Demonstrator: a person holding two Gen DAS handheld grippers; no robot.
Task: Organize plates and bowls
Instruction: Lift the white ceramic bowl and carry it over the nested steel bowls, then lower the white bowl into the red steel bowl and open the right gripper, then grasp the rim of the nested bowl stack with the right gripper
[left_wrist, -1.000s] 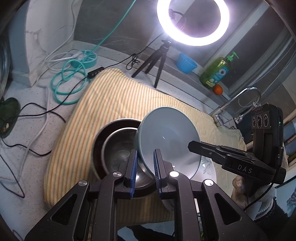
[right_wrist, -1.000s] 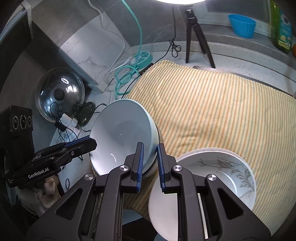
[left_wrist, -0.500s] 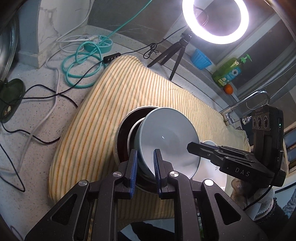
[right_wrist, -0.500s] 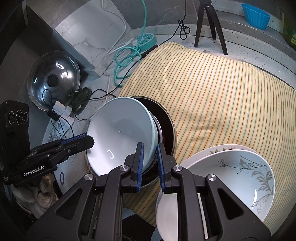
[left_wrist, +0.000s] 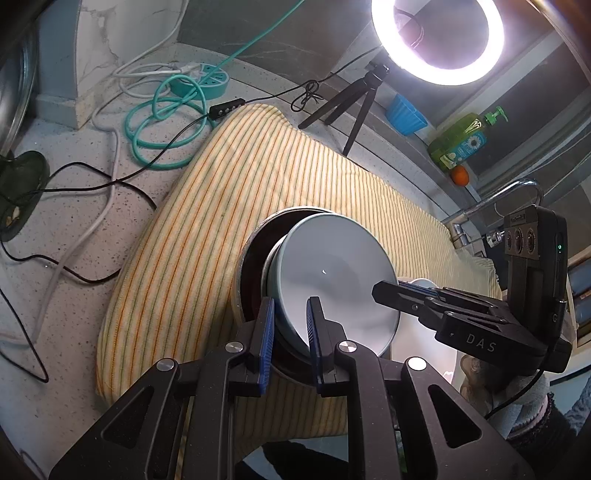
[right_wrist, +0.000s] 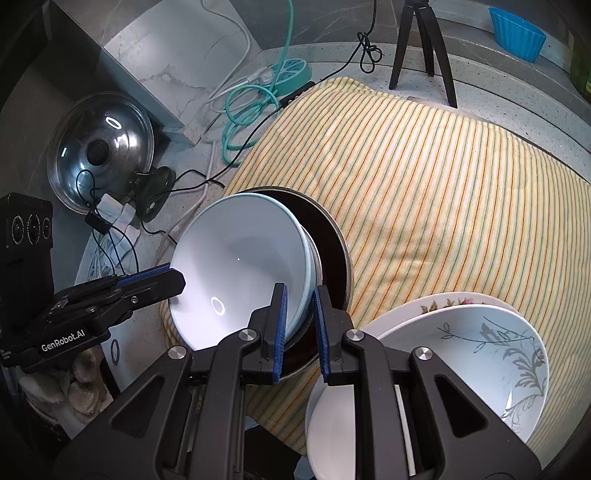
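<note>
Both grippers are clamping the rim of one pale blue bowl (left_wrist: 332, 280): the left gripper (left_wrist: 290, 325) is pinching its near edge, and the right gripper (right_wrist: 298, 312) is pinching the opposite edge, pads pressing on either side of the rim wall. The pale blue bowl is sitting tilted inside a steel bowl (right_wrist: 314, 258), which is nesting in a dark bowl (right_wrist: 332, 243); this stack is resting on the striped cloth (right_wrist: 424, 177). Just beside the stack, also on the cloth, white patterned plates (right_wrist: 480, 350) are lying stacked. A ring light (left_wrist: 437, 40) is standing beyond the cloth's far edge.
</note>
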